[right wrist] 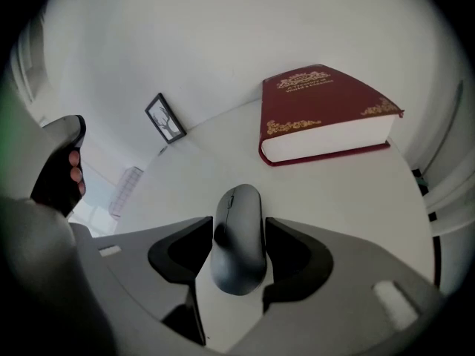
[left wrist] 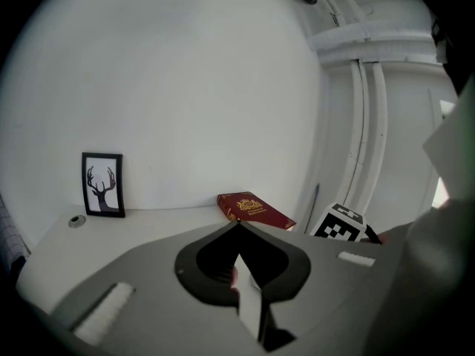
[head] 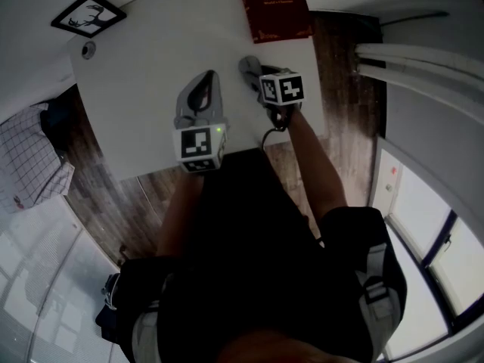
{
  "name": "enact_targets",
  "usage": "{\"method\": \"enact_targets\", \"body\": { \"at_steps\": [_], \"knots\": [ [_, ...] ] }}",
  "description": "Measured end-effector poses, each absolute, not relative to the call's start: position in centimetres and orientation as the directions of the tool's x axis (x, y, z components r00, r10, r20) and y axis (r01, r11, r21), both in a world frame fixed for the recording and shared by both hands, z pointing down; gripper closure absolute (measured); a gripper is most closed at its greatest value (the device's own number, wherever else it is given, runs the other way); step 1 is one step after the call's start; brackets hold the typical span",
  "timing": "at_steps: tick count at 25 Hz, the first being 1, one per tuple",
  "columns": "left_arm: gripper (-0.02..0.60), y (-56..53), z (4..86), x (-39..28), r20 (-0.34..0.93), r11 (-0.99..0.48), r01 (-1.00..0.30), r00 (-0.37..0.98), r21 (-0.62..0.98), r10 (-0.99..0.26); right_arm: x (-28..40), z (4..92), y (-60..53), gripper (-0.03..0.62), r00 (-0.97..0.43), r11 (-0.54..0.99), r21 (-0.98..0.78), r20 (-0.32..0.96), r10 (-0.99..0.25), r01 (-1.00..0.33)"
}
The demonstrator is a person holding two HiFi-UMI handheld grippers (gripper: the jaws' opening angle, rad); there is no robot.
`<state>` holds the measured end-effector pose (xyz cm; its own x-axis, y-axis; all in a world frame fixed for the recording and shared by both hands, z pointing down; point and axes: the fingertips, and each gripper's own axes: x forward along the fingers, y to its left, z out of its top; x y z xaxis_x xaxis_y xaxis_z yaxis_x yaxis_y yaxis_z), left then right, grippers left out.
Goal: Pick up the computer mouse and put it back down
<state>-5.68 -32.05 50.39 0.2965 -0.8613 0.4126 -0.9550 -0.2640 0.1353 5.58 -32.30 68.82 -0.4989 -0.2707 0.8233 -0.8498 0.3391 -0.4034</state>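
the right gripper (right wrist: 239, 225) is standing open with the mouse (right wrist: 237, 258) lying on the table (right wrist: 334, 191) between its jaws; the left gripper (left wrist: 237, 225) is hovering closed, holding nothing.

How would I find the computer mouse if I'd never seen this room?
Look for the white table with the big red book at its far side. Just in front of the book lies the mouse, between the jaws of the right tool. It's the only smooth, grey, rounded thing there.
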Motion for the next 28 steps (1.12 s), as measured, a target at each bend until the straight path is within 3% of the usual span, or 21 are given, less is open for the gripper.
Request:
{"method": "enact_targets", "body": {
  "at_steps": [16,21,28],
  "knots": [
    [0.581,-30.7,48.9,-4.2,0.388,-0.289,-0.949,0.315,0.125,-0.866,6.8,65.6,-31.5,0.361,-0.494,0.381,-0.359,0.794,-0.355,-0.852],
    [0.581,-29.3,48.0,-3.4,0.373,-0.300,-0.948,0.319,0.109,-0.871,6.7,62.3,-30.4,0.468,-0.528,0.398,-0.369,0.724,-0.444,-0.840],
    [0.582,-27.2,46.6,-2.2,0.351,-0.313,-0.945,0.327,0.097,-0.878,6.6,56.7,-28.6,0.563,-0.564,0.443,-0.357,0.614,-0.552,-0.822]
  ]
}}
